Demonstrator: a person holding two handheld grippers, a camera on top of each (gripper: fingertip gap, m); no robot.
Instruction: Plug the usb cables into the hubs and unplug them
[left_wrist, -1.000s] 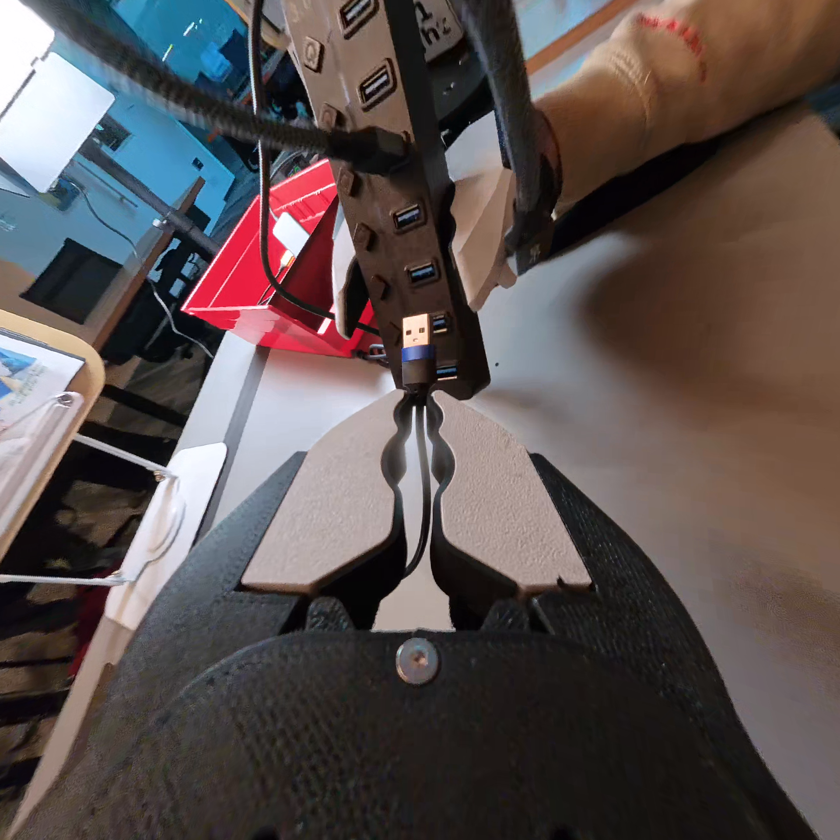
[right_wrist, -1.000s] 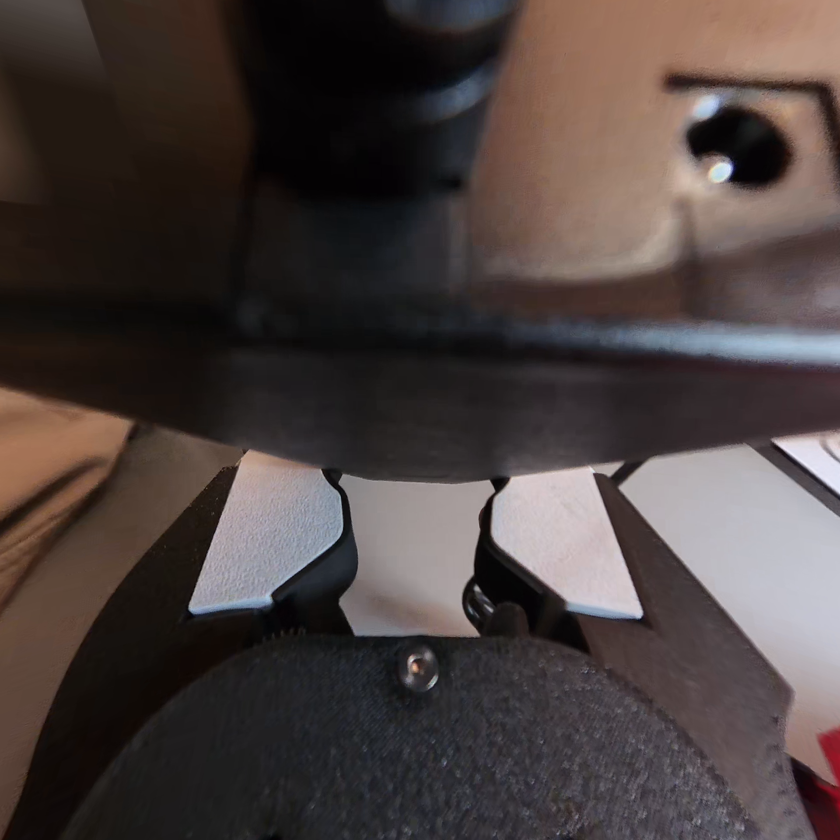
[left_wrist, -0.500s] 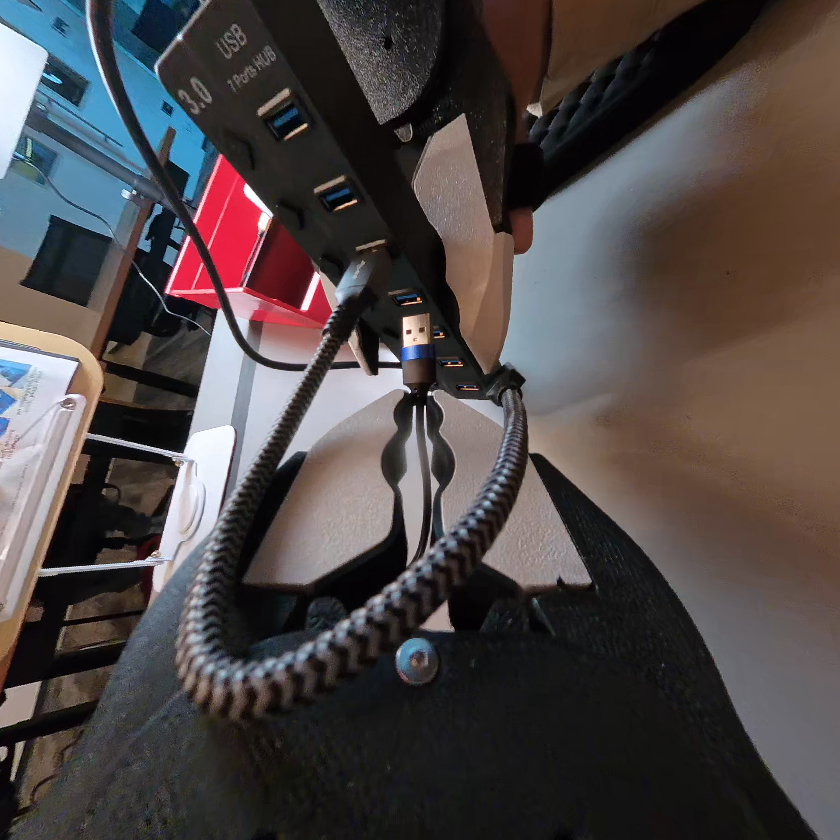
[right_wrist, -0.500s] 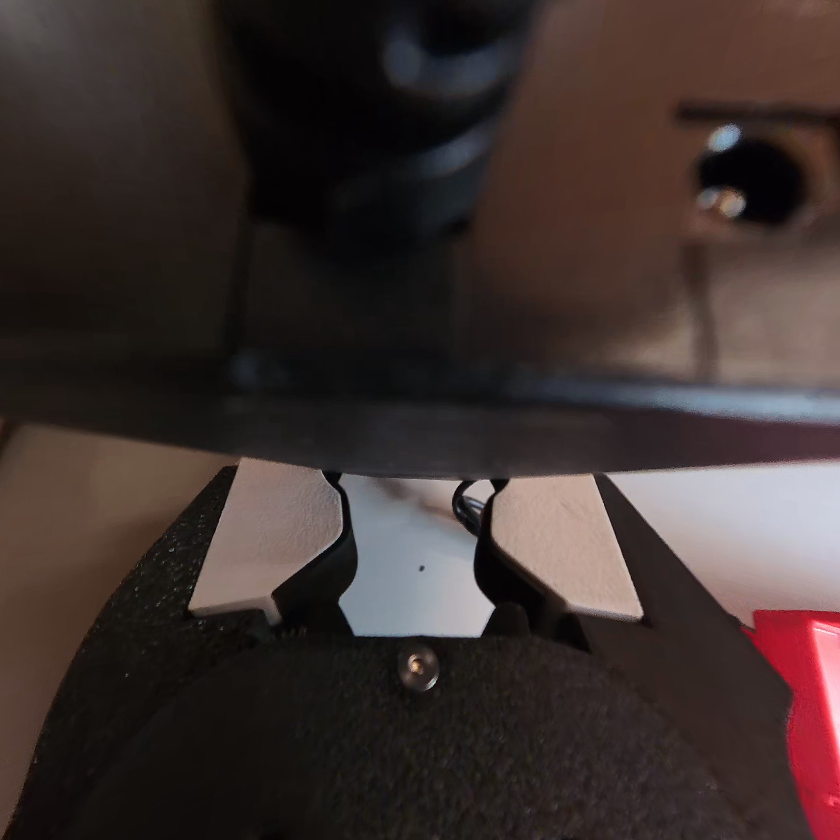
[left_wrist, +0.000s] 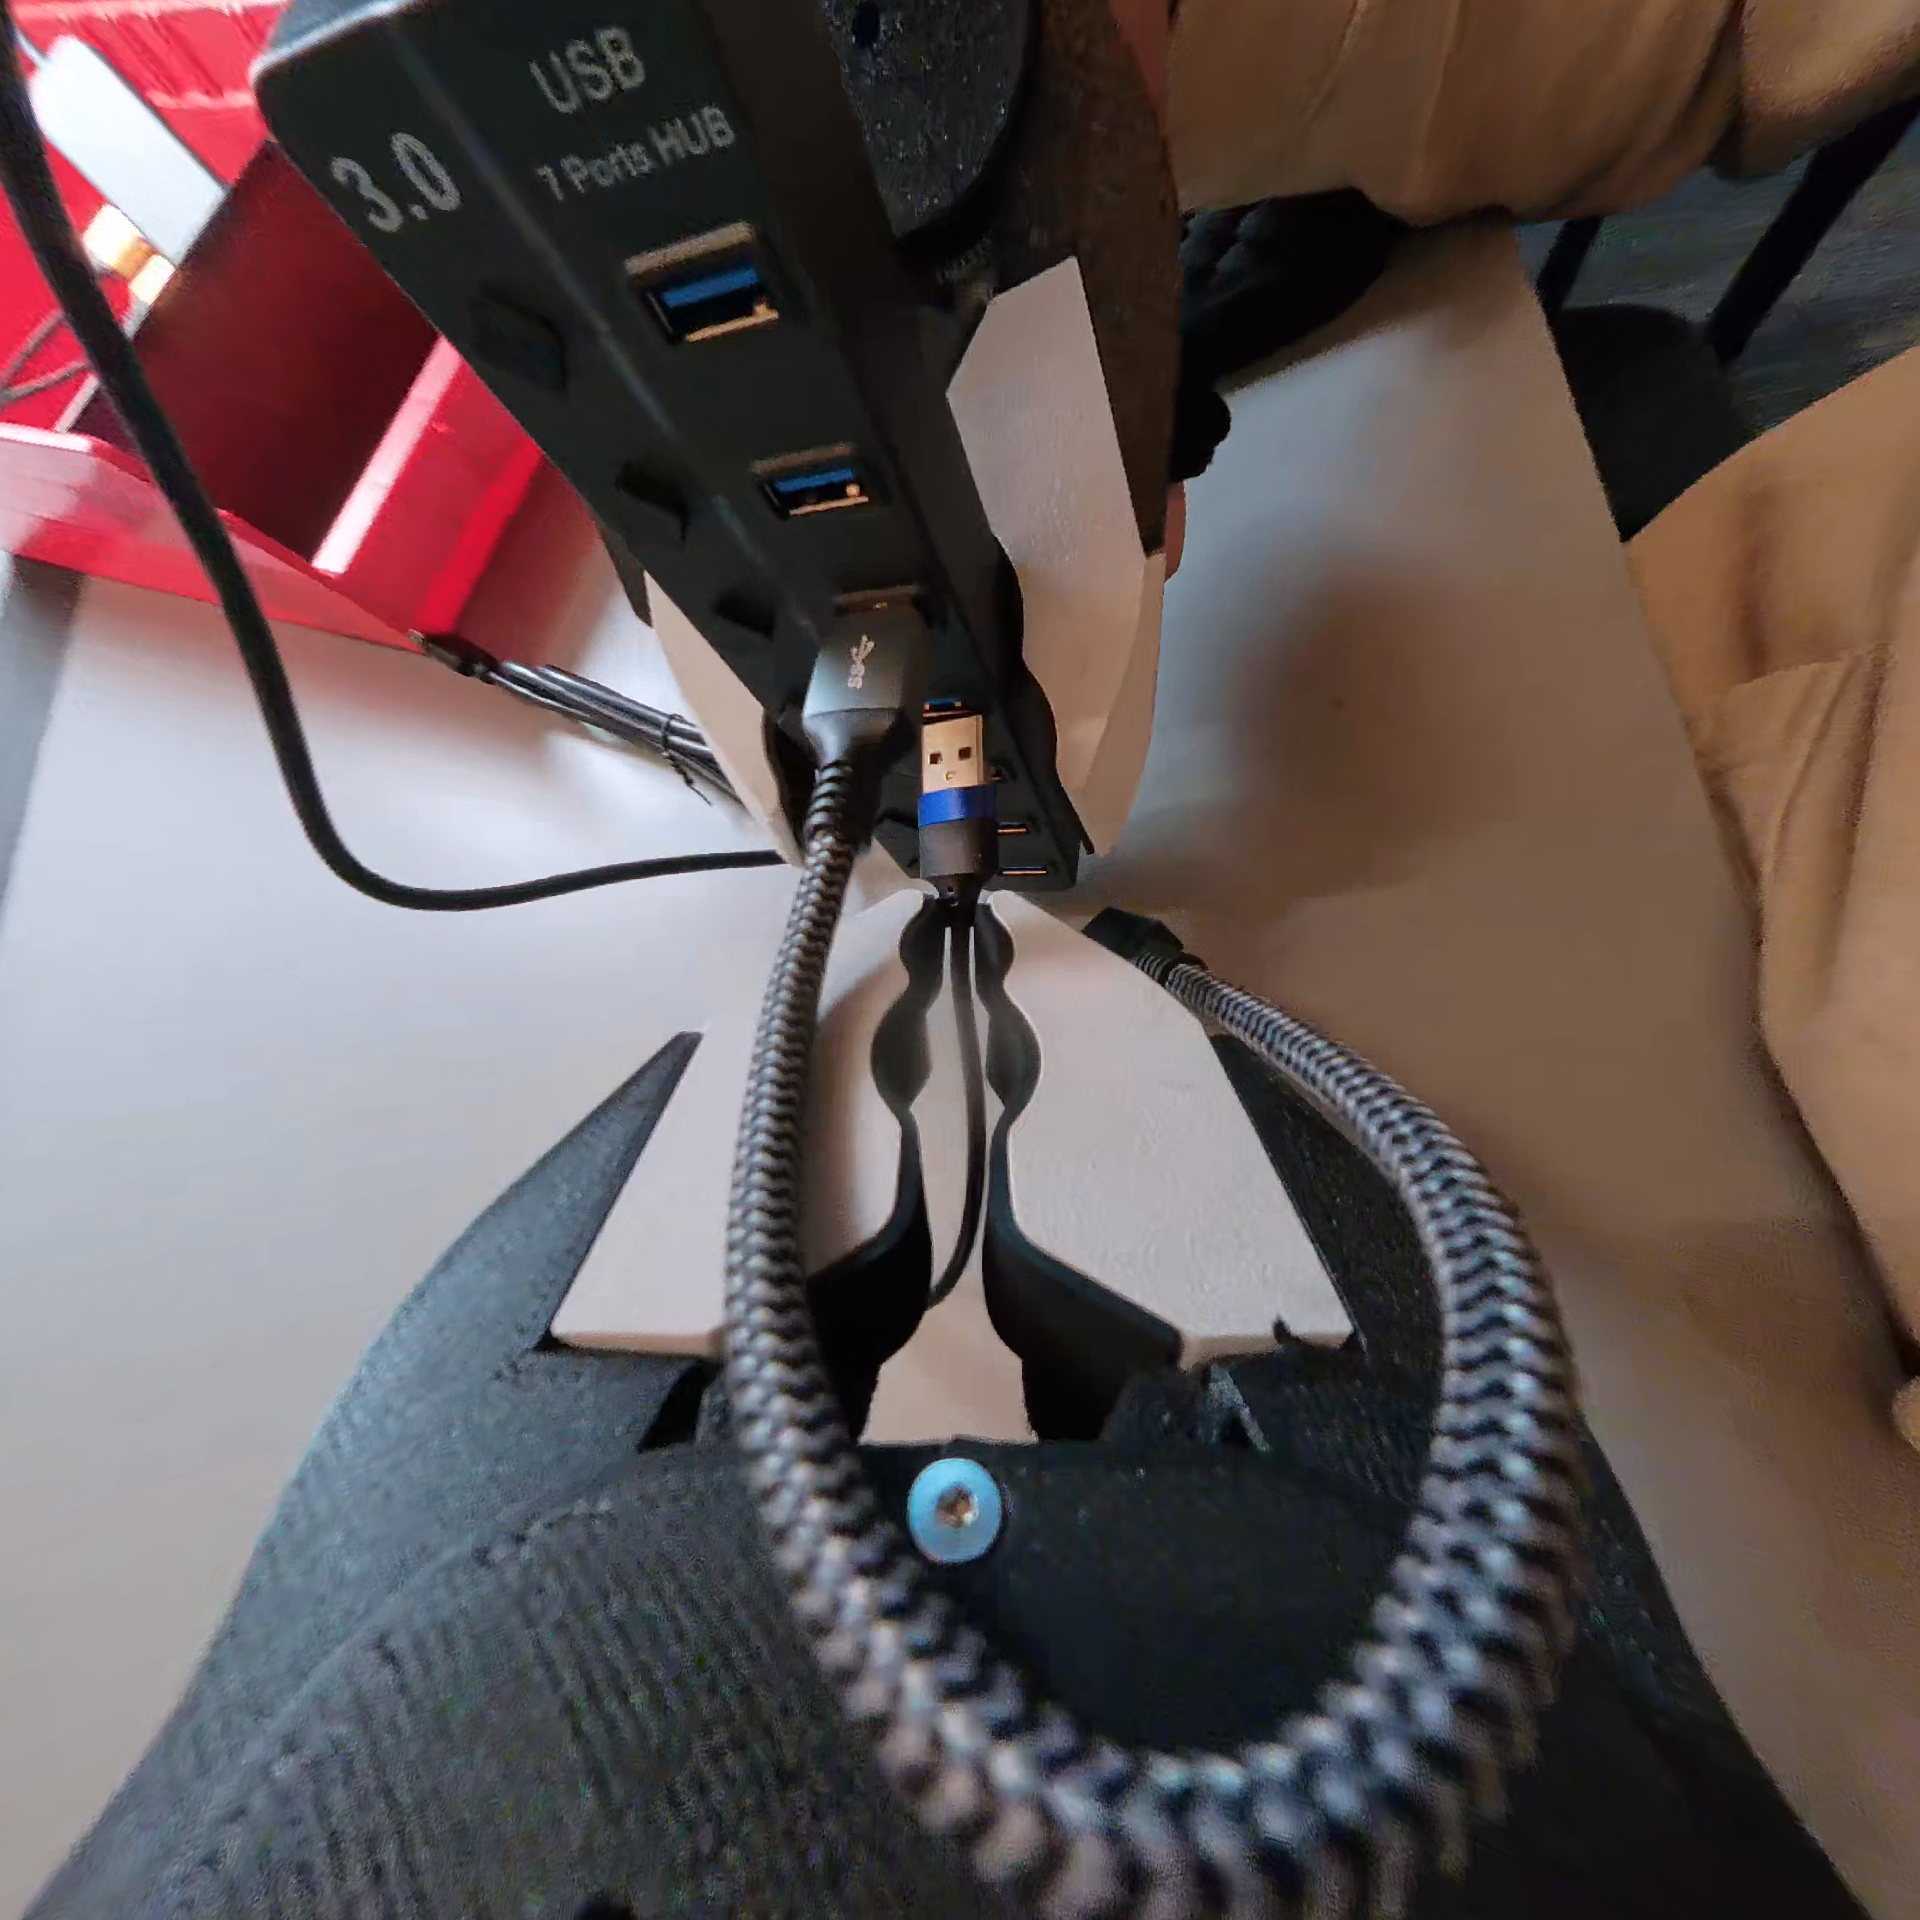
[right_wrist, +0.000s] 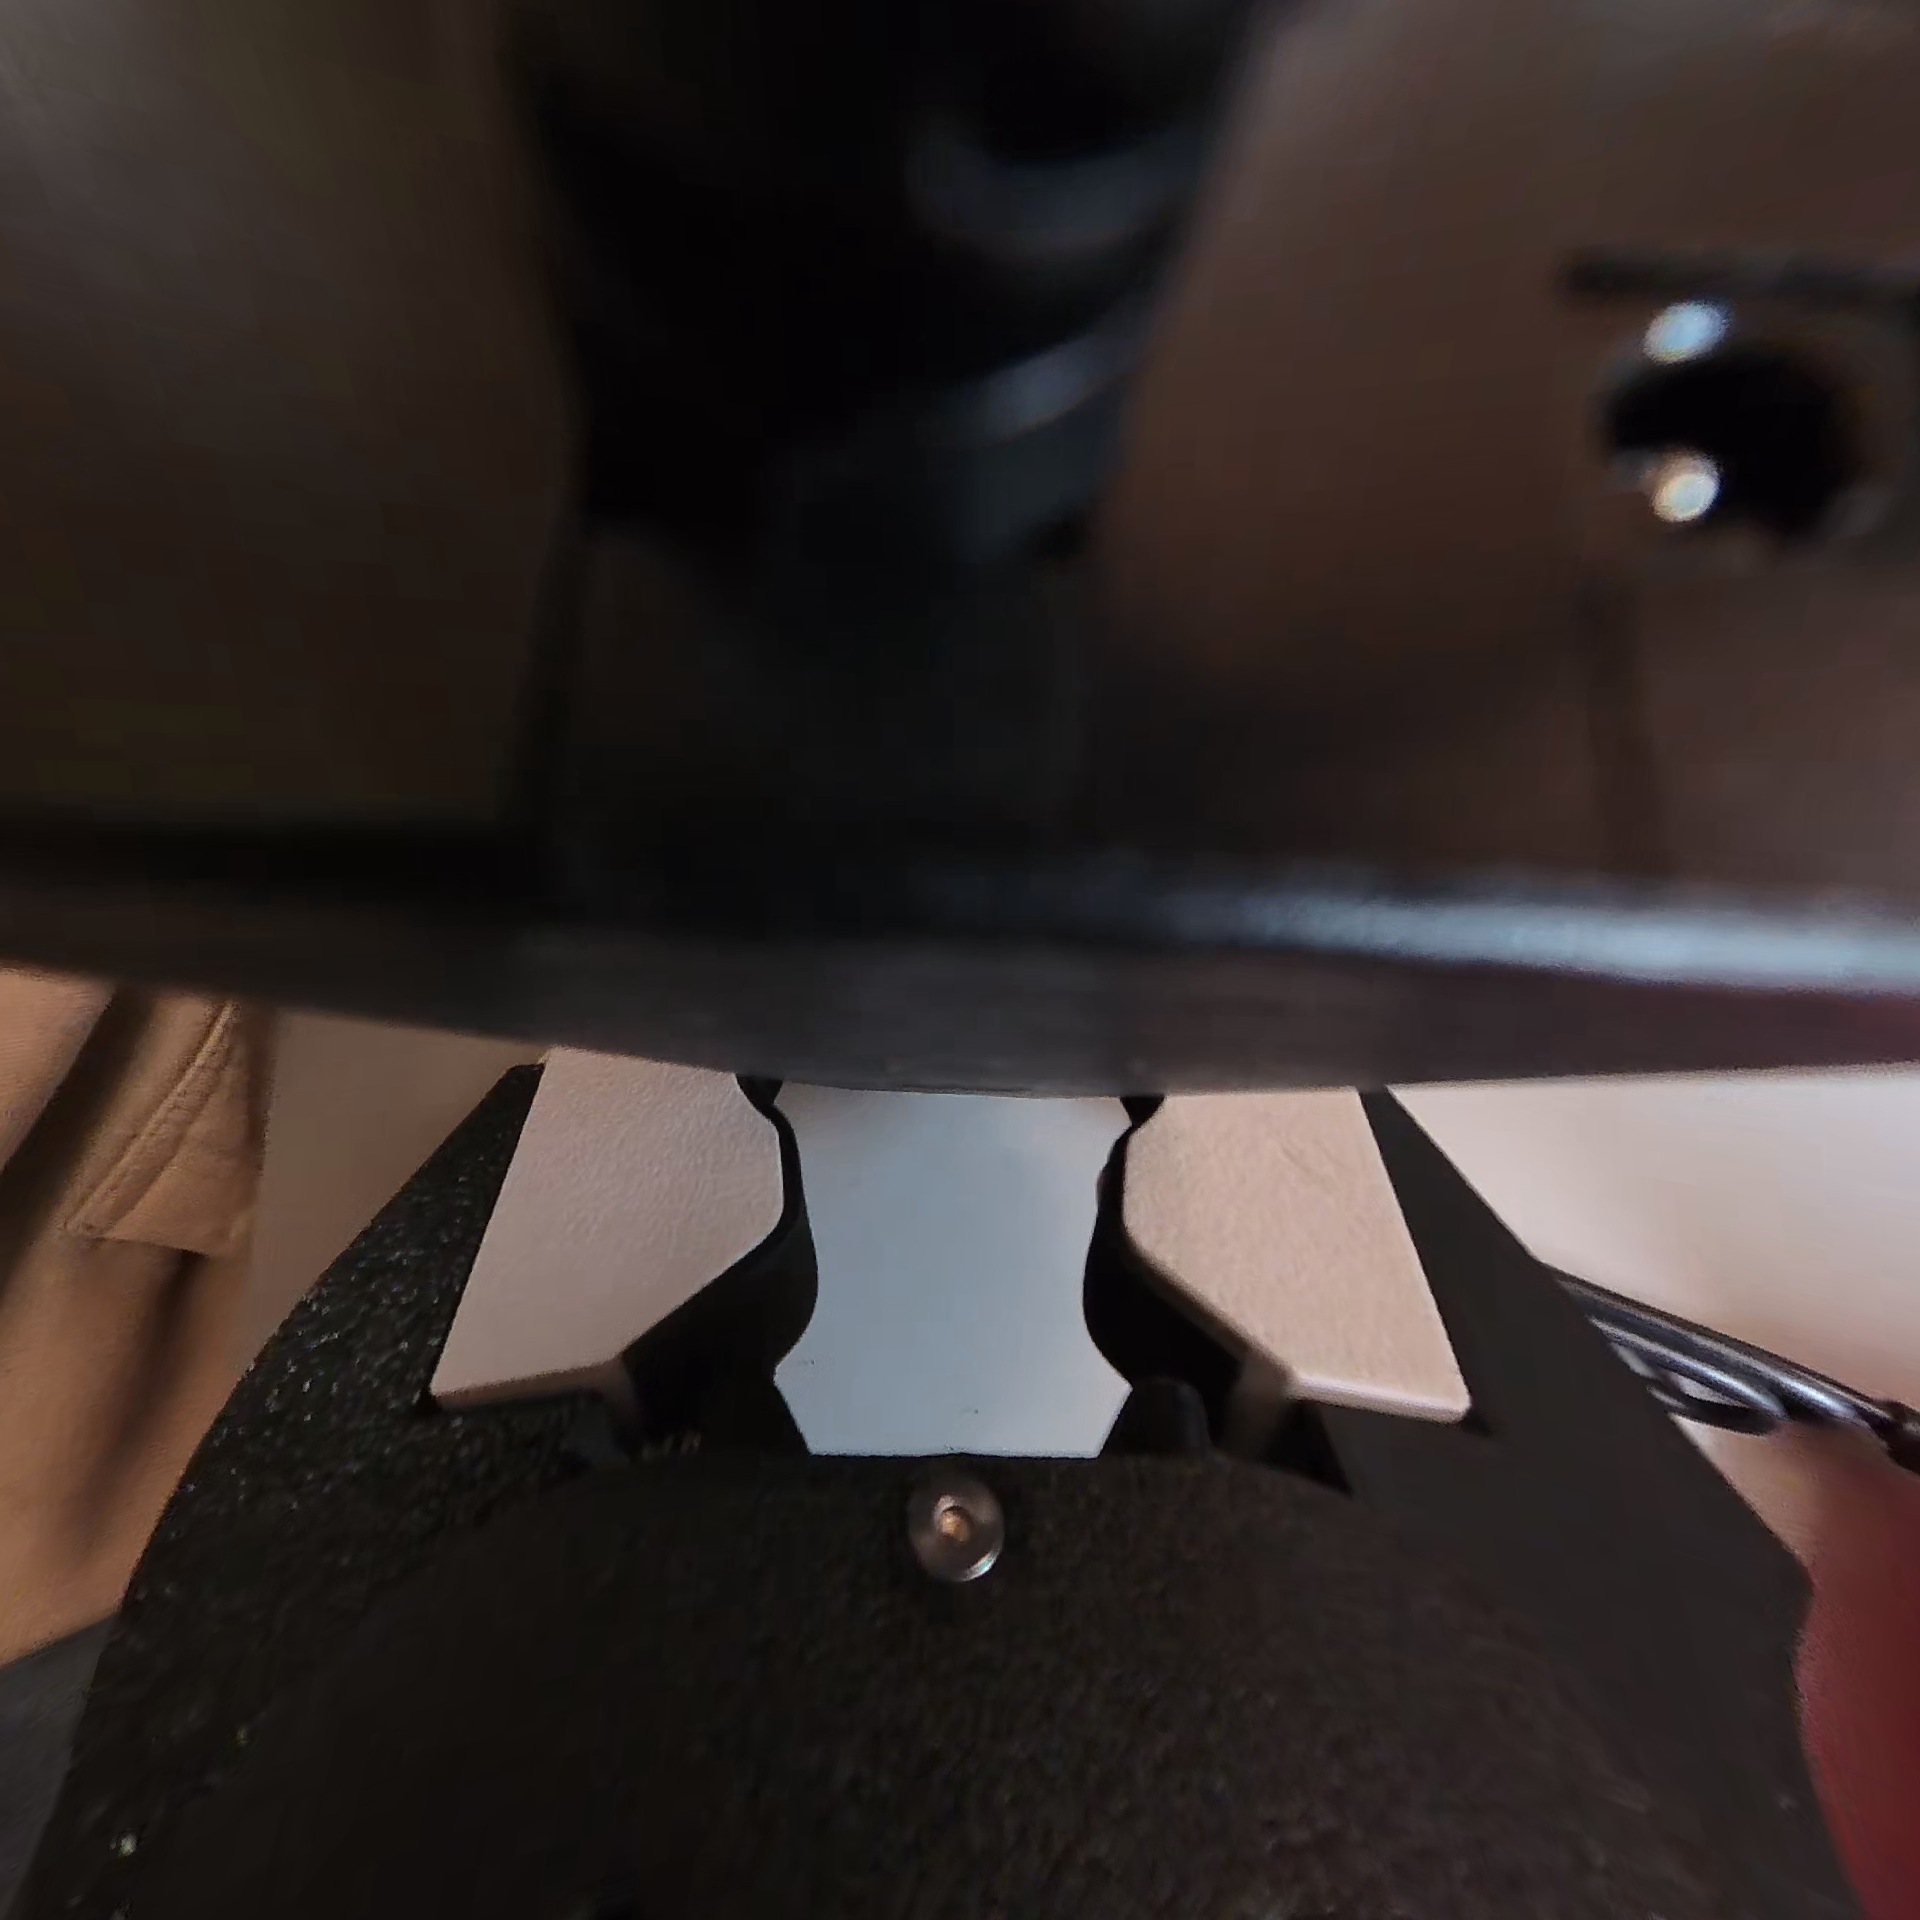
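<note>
My left gripper (left_wrist: 951, 904) pinches the blue-ringed USB plug (left_wrist: 951, 790), now closer to the black hub (left_wrist: 727, 343) held up by my right gripper (right_wrist: 951, 1101). Plugging in comes next, I think.

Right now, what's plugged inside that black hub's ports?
One braided cable sits in the black hub; two ports above it are empty. The blue-ringed plug hides the port behind it.
</note>
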